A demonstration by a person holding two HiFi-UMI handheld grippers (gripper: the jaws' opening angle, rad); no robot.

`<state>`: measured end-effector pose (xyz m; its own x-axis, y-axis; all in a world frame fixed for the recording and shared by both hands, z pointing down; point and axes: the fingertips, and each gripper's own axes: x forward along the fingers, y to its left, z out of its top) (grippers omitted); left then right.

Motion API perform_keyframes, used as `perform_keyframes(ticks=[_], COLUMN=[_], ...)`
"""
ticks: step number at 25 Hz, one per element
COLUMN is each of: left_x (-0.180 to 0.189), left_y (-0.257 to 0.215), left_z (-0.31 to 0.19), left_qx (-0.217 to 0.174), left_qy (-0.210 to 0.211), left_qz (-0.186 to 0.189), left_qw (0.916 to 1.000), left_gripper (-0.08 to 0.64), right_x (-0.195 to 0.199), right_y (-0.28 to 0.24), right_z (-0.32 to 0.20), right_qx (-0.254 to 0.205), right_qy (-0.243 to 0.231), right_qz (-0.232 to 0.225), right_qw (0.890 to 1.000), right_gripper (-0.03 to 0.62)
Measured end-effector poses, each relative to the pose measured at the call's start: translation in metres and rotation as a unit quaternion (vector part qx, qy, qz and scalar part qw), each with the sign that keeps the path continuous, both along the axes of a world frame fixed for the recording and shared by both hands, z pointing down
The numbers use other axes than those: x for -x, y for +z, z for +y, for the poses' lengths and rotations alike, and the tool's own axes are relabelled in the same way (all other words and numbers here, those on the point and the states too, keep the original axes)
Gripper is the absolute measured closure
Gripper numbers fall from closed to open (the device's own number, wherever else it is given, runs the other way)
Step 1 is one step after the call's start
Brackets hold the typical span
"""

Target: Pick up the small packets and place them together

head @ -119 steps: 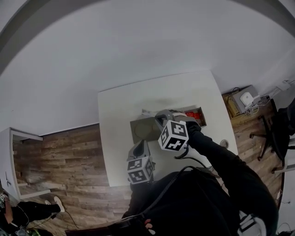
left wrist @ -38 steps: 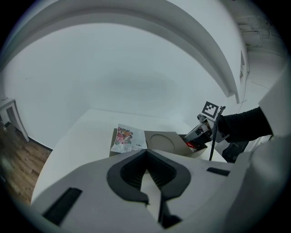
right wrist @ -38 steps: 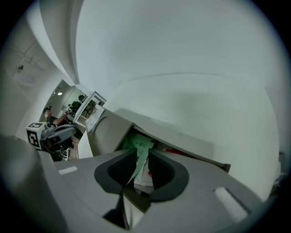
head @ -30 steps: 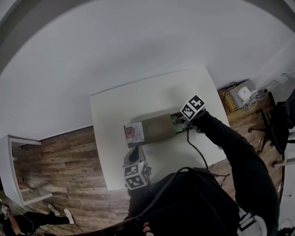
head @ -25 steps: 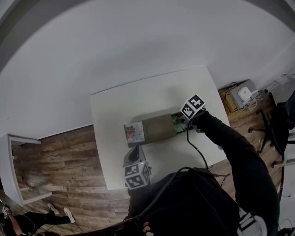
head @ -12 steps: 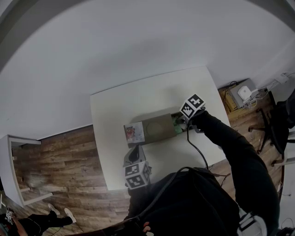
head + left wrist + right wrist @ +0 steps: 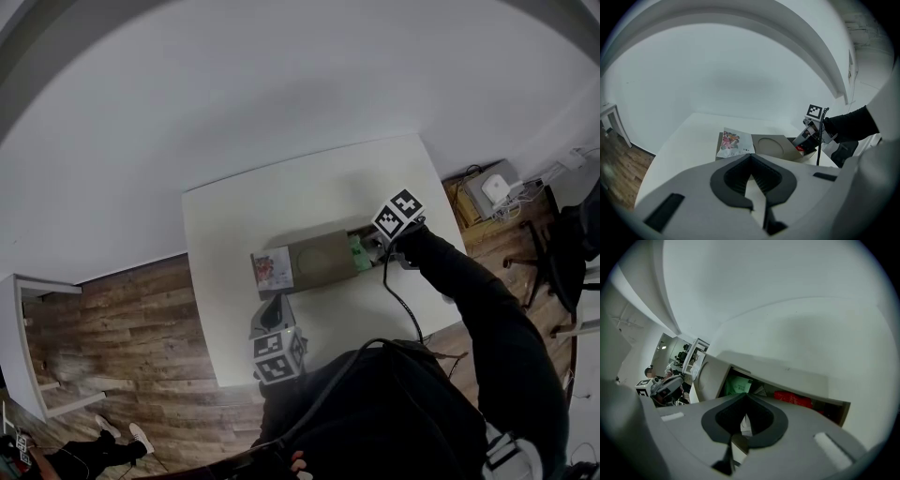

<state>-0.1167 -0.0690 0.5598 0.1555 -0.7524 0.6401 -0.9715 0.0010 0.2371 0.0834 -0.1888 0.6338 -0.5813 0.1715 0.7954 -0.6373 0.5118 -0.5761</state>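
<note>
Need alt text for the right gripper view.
The right claw has just closed on a white packet at the open cardboard box on a white table; a green packet and a red packet lie inside.

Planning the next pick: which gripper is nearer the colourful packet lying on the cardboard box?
Left. The left gripper sits close on the person's side of the colourful packet; the right gripper is at the cardboard box's opposite end.
</note>
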Motion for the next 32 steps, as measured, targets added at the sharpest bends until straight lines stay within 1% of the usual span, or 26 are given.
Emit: perform_keyframes(ticks=[10, 15, 21, 27, 32], left_x=[-0.002, -0.003, -0.001, -0.006, -0.005], left_y=[0.000, -0.002, -0.002, -0.003, -0.004], left_z=[0.002, -0.001, 0.000, 0.000, -0.001], left_qx=[-0.012, -0.015, -0.015, -0.006, -0.006], left_qy=[0.003, 0.004, 0.002, 0.007, 0.007], left_qz=[-0.004, -0.006, -0.005, -0.004, -0.004], left_qw=[0.9999, 0.9999, 0.9999, 1.0000, 0.9999], left_gripper=[0.560, 0.560, 0.560, 0.560, 0.560], right_x=[-0.021, -0.032, -0.043, -0.061, -0.071], right_y=[-0.019, -0.023, -0.032, -0.039, -0.048], right_z=[-0.003, -0.007, -0.011, -0.018, -0.023], right_qx=[-0.017, -0.018, -0.031, -0.034, -0.039], right_qy=[0.018, 0.029, 0.035, 0.050, 0.060], right_qz=[-0.009, -0.012, -0.006, 0.000, -0.004], right_qw=[1.000, 0.999, 0.999, 0.998, 0.997], right_gripper=[0.591, 0.591, 0.591, 0.591, 0.591])
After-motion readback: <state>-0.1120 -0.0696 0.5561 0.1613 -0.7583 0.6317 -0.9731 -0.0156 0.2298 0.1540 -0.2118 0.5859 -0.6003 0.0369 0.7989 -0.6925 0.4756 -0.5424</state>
